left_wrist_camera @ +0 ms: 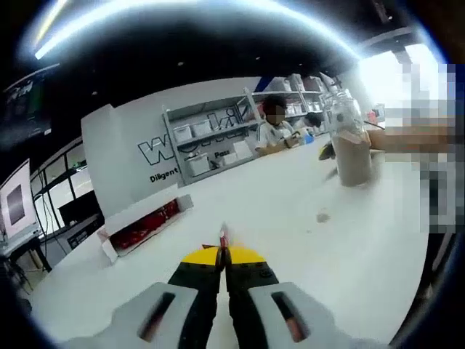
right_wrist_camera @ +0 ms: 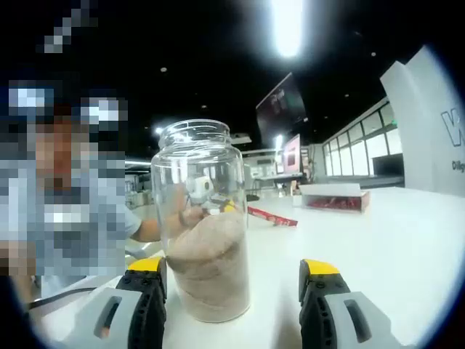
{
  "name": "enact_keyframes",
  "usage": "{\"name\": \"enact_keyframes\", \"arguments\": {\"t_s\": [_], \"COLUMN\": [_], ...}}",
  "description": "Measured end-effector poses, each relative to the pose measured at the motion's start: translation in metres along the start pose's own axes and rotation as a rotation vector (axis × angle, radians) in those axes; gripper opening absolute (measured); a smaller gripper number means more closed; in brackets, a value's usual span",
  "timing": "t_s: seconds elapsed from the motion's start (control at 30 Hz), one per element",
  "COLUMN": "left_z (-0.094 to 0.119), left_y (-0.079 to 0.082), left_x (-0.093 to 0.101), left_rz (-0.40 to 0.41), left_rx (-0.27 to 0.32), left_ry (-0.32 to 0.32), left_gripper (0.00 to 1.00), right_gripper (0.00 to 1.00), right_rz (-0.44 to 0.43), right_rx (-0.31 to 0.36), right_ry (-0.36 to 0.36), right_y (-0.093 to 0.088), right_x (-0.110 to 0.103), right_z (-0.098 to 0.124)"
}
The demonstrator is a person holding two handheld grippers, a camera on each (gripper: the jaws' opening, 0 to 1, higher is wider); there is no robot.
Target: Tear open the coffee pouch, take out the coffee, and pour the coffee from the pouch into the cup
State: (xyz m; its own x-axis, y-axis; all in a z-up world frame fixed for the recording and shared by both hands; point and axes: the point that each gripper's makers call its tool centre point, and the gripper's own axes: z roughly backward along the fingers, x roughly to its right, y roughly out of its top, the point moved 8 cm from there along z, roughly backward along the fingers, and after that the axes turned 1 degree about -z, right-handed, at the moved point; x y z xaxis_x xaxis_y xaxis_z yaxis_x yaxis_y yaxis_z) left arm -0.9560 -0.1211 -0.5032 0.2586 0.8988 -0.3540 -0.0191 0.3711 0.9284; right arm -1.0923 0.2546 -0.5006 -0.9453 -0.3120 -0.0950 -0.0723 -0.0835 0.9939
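1. Landmark: glass jar (right_wrist_camera: 204, 222), upright on the white table (right_wrist_camera: 407, 240), lid off, roughly the lower third filled with brown powder. In the left gripper view the same jar (left_wrist_camera: 350, 142) stands far up the table, well apart from that gripper.
2. Right gripper (right_wrist_camera: 232, 283): jaws wide apart, yellow-tipped. The jar stands between them, nearer the left-hand jaw. Whether that jaw touches the glass, cannot tell.
3. Left gripper (left_wrist_camera: 222, 256): jaws pressed together on a thin red strip, the coffee pouch (left_wrist_camera: 223, 236), whose tip pokes up just past the yellow tips.
4. In the right gripper view, behind the jar and partly seen through the glass, the pouch (right_wrist_camera: 270, 216) shows as a long red sliver above the table, with yellow jaw tips at its near end.
5. Small brownish spot (left_wrist_camera: 322, 217) on the table, between the left gripper and the jar.
6. Shallow white box of red items (right_wrist_camera: 336, 198) on the table well beyond the jar; also seen in the left gripper view (left_wrist_camera: 143, 225).
7. A person sits just behind the jar, forearm resting on the table.
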Motion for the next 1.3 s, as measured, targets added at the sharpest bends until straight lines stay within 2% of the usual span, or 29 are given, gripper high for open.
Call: {"name": "enact_keyframes", "arguments": {"t_s": [0.2, 0.33, 0.53, 0.67, 0.7, 1.07, 1.17, 1.23, 1.3], "left_z": [0.0, -0.002, -0.001, -0.001, -0.002, 0.003, 0.003, 0.002, 0.002], "left_y": [-0.002, -0.005, -0.006, -0.005, -0.005, -0.001, 0.001, 0.002, 0.004], "left_x": [0.0, 0.0, 0.0, 0.0, 0.001, 0.0, 0.004, 0.005, 0.005], "left_rz": [-0.004, -0.005, -0.009, -0.006, 0.007, 0.049, 0.045, 0.015, 0.019], "left_rx": [-0.013, -0.03, -0.023, -0.001, -0.008, 0.04, 0.044, 0.043, 0.05], "left_ry": [-0.006, 0.002, 0.01, -0.014, -0.039, -0.042, -0.067, -0.064, -0.07], "left_gripper": [0.07, 0.12, 0.18, 0.25, 0.27, 0.25, 0.26, 0.26, 0.26], "right_gripper": [0.74, 0.74, 0.74, 0.74, 0.74, 0.73, 0.73, 0.72, 0.72], "right_rz": [0.001, 0.003, 0.011, 0.017, 0.02, 0.036, 0.042, 0.046, 0.048], "right_rx": [-0.001, 0.0, 0.006, 0.012, 0.014, 0.035, 0.034, 0.036, 0.038], "right_ry": [-0.002, -0.004, -0.016, -0.032, -0.037, -0.101, -0.118, -0.128, -0.138], "right_y": [0.0, 0.0, 0.001, 0.001, 0.002, 0.003, 0.003, 0.003, 0.003], "right_x": [0.0, -0.001, -0.002, -0.004, -0.005, -0.014, -0.015, -0.016, -0.017], "right_z": [-0.001, -0.001, -0.001, -0.002, -0.002, -0.004, -0.004, -0.004, -0.004]}}
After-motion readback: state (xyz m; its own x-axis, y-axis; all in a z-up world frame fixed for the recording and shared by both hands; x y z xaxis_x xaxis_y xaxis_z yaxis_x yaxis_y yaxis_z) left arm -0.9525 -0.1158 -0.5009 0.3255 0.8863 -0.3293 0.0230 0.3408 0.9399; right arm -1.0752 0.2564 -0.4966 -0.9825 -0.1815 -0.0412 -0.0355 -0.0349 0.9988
